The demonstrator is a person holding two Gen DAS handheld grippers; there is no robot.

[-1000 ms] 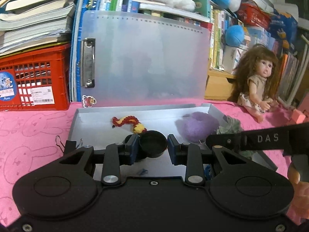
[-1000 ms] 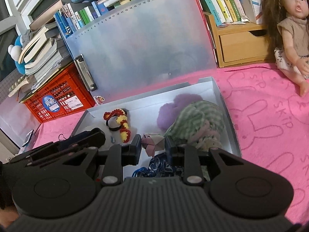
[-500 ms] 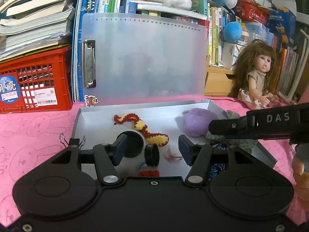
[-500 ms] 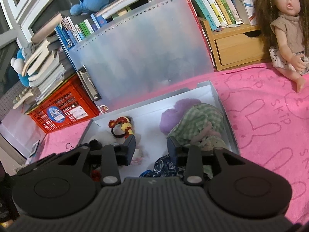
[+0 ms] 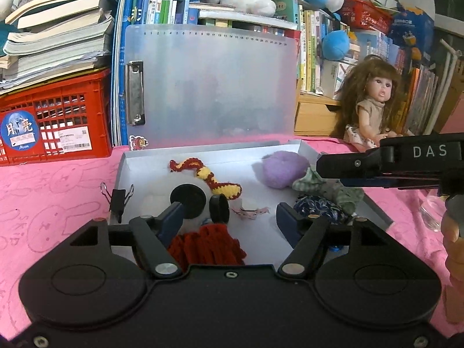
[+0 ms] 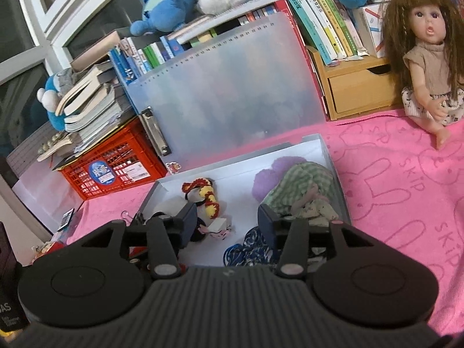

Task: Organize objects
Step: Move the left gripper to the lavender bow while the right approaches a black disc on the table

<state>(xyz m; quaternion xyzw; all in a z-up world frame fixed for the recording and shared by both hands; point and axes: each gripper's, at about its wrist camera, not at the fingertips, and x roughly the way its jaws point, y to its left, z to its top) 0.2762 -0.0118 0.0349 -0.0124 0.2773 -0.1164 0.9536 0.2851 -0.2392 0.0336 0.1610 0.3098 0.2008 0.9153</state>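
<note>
1. The left gripper (image 5: 229, 217) hung over the near end of the shallow white rectangular tray (image 5: 203, 149) on the pink bunny-print cloth (image 5: 58, 179). Its jaws had just been opening and stood well apart, holding nothing.
2. Between those jaws, lying free on the tray floor, were a small black round cap (image 5: 219, 208) standing on edge and, at its 9 o'clock, a black disc (image 5: 188, 200).
3. A red-and-yellow crocheted cord (image 5: 211, 177) lay at the cap's 12 o'clock; a red knitted piece (image 5: 206, 248) lay at its 6 o'clock.
4. The right gripper (image 6: 229, 221) had likewise just been opening; its jaws were apart and empty above a small pink-and-white paper scrap (image 6: 217, 227).
5. A purple fluffy ball (image 6: 275, 168) and a green checked cloth bundle (image 6: 301, 182) filled the tray's 3 o'clock side.
</note>
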